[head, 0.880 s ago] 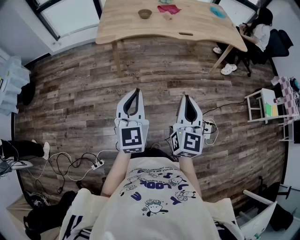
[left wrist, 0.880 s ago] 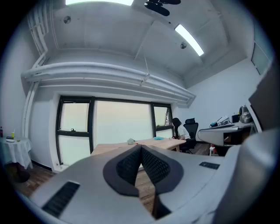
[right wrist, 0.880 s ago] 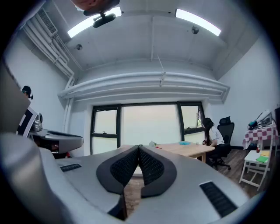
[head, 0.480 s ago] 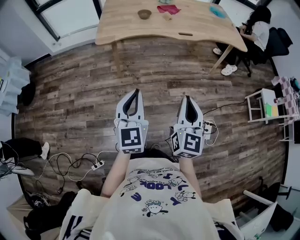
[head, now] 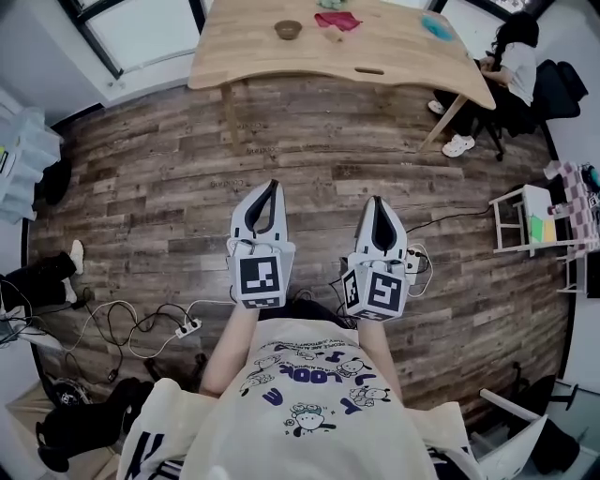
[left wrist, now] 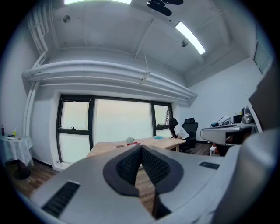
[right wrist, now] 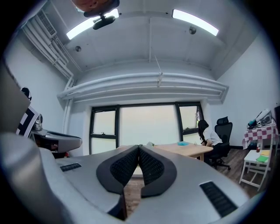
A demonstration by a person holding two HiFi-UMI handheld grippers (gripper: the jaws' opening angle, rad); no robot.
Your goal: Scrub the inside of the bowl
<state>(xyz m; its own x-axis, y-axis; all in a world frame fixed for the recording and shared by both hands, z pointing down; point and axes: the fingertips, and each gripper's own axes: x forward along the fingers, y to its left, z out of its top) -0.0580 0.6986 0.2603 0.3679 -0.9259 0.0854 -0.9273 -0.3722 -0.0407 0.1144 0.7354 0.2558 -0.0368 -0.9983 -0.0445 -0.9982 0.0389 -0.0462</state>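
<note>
Jaws together, nothing held.
L white gripper [head: 272,186] & R white gripper [head: 376,202] over open dark plank floor [head: 319,155]; small brown bowl [head: 289,29] on light wooden table [head: 398,47], its near edge well ahead.

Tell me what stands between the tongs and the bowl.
Nothing visible does. Only open wooden floor lies between the left tongs, the right tongs and the table where the bowl sits.

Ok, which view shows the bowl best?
Head view: the bowl sits in plain sight on the table, far ahead. Both gripper views see the table edge-on; the bowl can't be made out.
</note>
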